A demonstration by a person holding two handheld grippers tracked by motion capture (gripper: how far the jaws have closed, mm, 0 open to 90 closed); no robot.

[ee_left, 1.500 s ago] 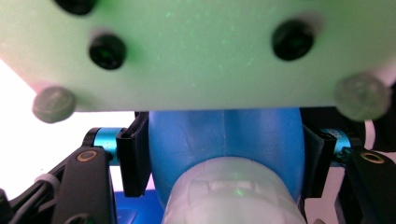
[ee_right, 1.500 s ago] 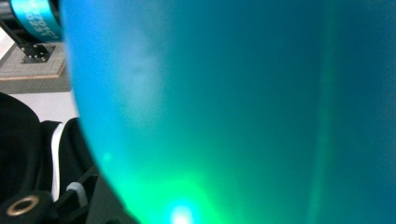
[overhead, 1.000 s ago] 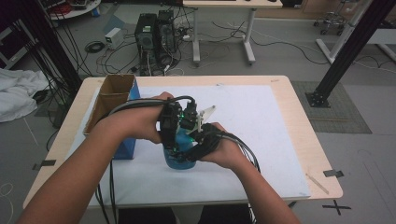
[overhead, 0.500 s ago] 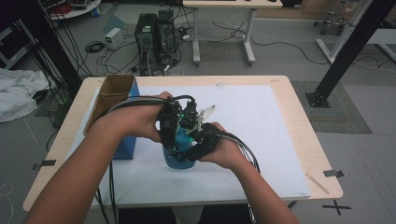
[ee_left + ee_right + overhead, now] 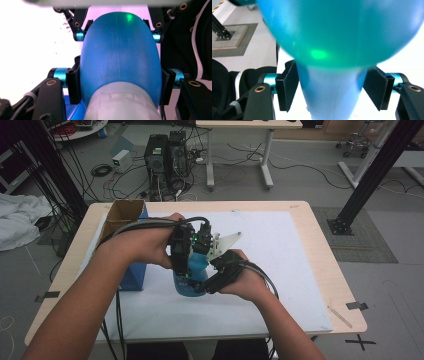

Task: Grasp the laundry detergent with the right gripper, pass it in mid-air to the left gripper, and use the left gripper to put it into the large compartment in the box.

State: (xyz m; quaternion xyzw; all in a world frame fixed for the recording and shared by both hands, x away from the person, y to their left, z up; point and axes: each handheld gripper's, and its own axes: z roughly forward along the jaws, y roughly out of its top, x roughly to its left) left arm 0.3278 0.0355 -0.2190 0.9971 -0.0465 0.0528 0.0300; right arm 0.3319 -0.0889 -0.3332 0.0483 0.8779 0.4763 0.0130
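1. We see almost no change from the earlier pictures: both hands and the blue bottle (image 5: 192, 277) sit in the same spot above the white mat (image 5: 280, 270), near the middle of the table (image 5: 320, 270).
2. The left gripper (image 5: 182, 265) still comes at the bottle from the left side, and the right gripper (image 5: 212, 277) still comes from the right and a bit lower.
3. In the left gripper view, the blue bottle (image 5: 120, 55) fills the space between the two black jaws. Both pads (image 5: 73, 86) press on its round blue sides, so this gripper is clamped on the bottle.
4. In that view, a pale grey part (image 5: 122, 105) of the bottle sits closest to the camera, and the round blue body runs away from it. So the bottle's long line goes along the jaws, with the round end far from the left gripper.
5. In the right gripper view, the bottle (image 5: 337, 32) has a big round part up high and a thinner part lower down between the jaws. One pad (image 5: 288, 83) touches the thin part on its side. The other pad (image 5: 375, 86) looks a tiny bit apart, so we cannot tell if this gripper is squeezing.
6. In the high view, a blue box (image 5: 132, 270) with an open brown top sits just left of the left hand (image 5: 150, 245). The right hand (image 5: 245, 282) is below and right of the bottle.
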